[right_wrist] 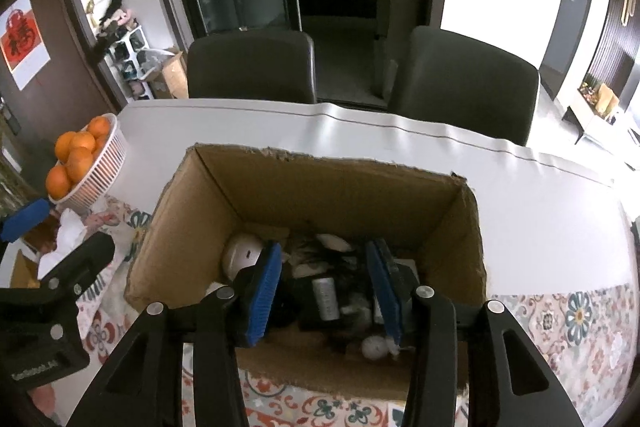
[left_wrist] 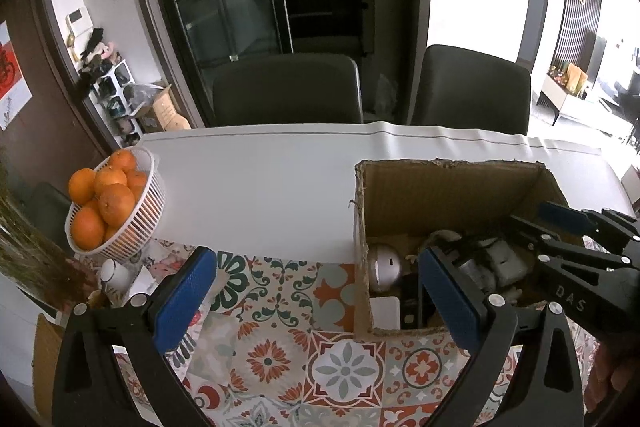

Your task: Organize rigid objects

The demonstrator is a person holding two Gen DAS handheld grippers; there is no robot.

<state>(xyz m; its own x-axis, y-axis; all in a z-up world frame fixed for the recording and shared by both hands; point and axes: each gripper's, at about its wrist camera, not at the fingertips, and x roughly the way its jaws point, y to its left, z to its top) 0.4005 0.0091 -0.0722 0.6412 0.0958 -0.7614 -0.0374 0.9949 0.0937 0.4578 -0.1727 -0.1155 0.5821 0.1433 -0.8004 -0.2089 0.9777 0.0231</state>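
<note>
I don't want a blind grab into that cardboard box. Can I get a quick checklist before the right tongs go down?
1. Right tongs open, nothing held: ok.
2. Right tongs over the cardboard box opening: ok.
3. Target between the pads, a black block with a silver label: cannot tell what it is.
4. Clutter around it, round white gadget and tangled cords: not ok.
5. Left tongs open, outside the box, over the patterned cloth: ok.
6. Basket of oranges apart from the box: ok.
</note>
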